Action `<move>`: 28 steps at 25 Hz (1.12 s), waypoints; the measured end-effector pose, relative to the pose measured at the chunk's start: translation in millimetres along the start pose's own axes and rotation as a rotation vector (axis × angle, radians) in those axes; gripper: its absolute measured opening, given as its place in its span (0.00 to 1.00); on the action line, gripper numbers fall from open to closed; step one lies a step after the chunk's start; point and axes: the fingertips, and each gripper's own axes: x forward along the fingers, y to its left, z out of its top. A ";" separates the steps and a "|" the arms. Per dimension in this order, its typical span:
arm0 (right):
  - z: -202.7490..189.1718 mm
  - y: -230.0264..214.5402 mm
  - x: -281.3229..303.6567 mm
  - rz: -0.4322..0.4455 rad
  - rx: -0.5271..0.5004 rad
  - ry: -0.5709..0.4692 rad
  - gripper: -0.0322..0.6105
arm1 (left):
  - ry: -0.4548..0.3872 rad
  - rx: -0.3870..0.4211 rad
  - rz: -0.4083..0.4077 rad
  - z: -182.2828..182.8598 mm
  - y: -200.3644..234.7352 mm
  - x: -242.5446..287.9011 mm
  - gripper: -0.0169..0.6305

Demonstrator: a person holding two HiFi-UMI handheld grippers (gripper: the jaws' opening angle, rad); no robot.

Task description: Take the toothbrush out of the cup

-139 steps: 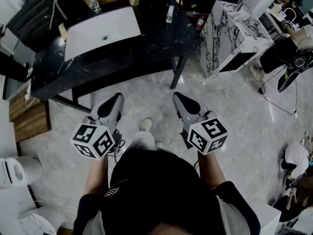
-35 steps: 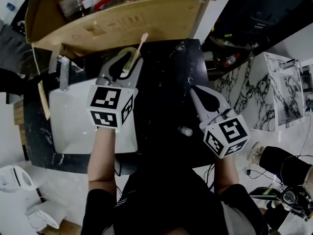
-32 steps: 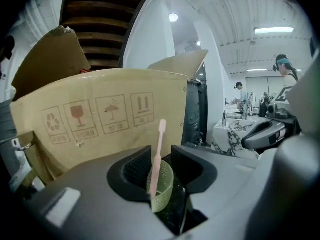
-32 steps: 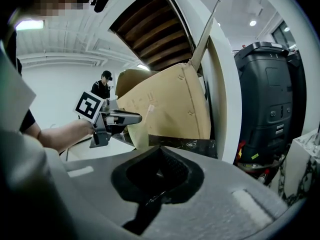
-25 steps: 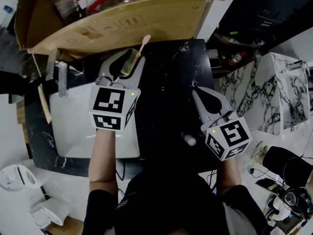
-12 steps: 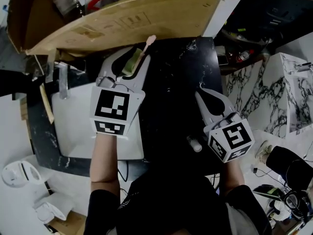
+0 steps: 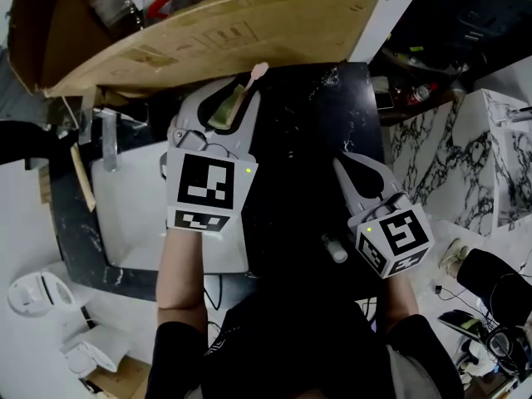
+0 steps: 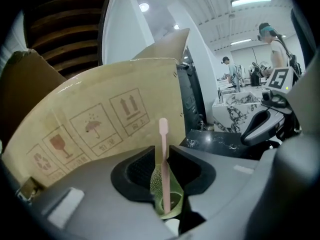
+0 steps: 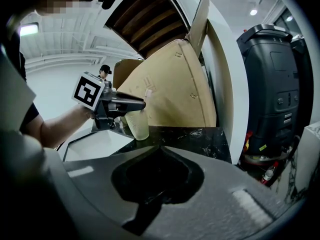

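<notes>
A translucent green cup (image 7: 223,111) stands on the black counter (image 7: 299,165) with a pink toothbrush (image 7: 251,80) sticking up out of it. My left gripper (image 7: 226,91) is closing its jaws around the cup, and they touch its sides. In the left gripper view the cup (image 8: 159,196) fills the gap and the toothbrush (image 8: 163,149) rises between the jaws. The right gripper view shows that cup (image 9: 136,125) held near its top. My right gripper (image 7: 342,158) hovers over the counter to the right, shut and empty.
A large cardboard box flap (image 7: 249,32) leans just behind the cup. A white sink (image 7: 133,214) with a faucet (image 7: 110,135) lies to the left. A small bottle (image 7: 334,249) lies near the counter's front. A marble stand (image 7: 465,156) is at the right.
The left gripper's jaws have narrowed onto the cup, and its marker cube has rolled slightly. The right gripper has stayed about where it was.
</notes>
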 end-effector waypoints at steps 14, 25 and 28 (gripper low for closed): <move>4.7 -1.2 -5.8 -0.011 0.003 -0.039 0.05 | 0.012 0.098 -0.006 0.7 -5.9 -7.0 0.10; 22.7 12.5 -36.3 -0.087 -0.045 -0.100 0.05 | -0.108 0.135 0.028 27.5 -3.0 -49.9 0.09; 32.1 12.6 -48.5 -0.129 -0.076 -0.123 0.05 | -0.154 0.138 0.033 37.8 -2.4 -65.6 0.09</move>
